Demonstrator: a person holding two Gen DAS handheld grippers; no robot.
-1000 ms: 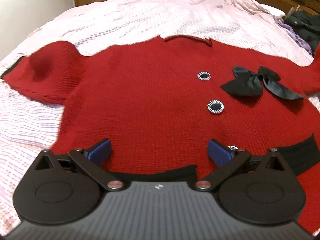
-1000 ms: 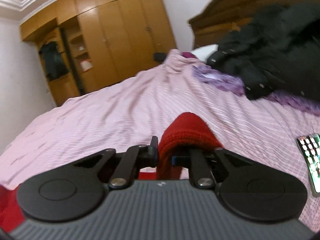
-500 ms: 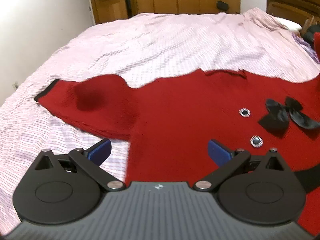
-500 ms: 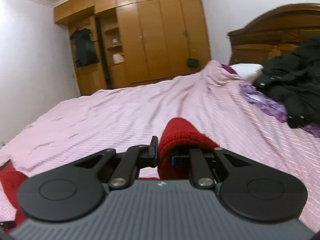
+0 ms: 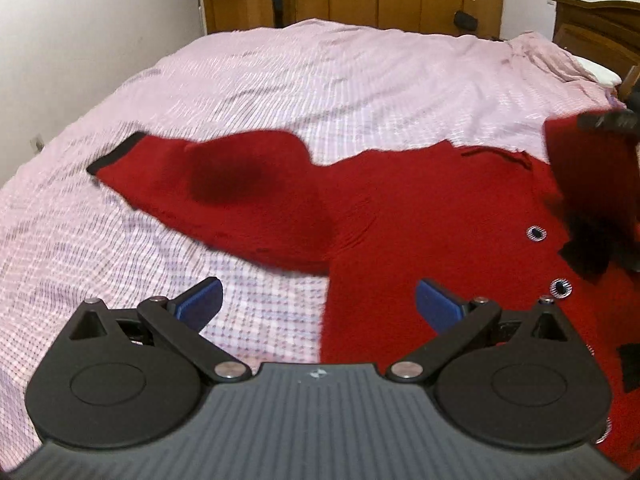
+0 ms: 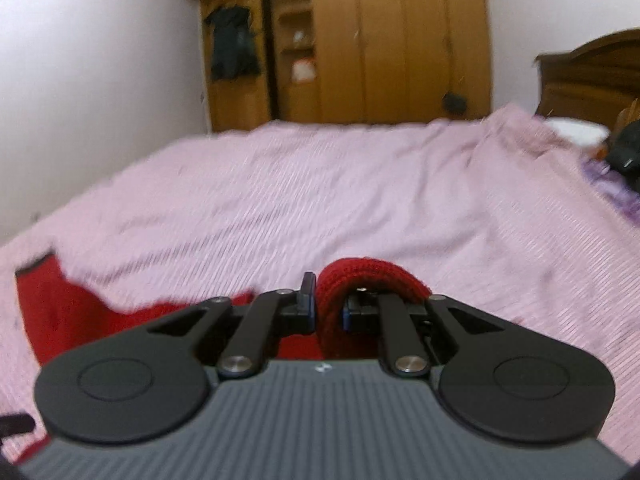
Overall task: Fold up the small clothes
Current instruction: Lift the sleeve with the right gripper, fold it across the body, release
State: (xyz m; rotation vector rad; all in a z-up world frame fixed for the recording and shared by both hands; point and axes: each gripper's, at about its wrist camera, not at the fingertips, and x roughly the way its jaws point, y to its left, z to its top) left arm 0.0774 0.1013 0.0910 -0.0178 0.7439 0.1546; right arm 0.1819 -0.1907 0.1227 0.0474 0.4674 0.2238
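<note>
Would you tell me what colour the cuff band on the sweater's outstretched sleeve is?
Black, edging the red sleeve cuff of the sweater; the left wrist view shows it best.

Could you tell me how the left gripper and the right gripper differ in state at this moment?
The left gripper is open and holds nothing, while the right gripper is shut on a fold of the red sweater. The left hangs above the sweater's side edge; the right lifts its fabric. Both share black fingers with blue pads.

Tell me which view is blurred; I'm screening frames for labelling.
Right wrist view: motion-smeared throughout, pink striped bedspread and wooden wardrobe soft. Left wrist view: mostly sharp, red knitted sweater crisp, only the lifted sleeve at its right edge smeared; fisheye bends both.
</note>
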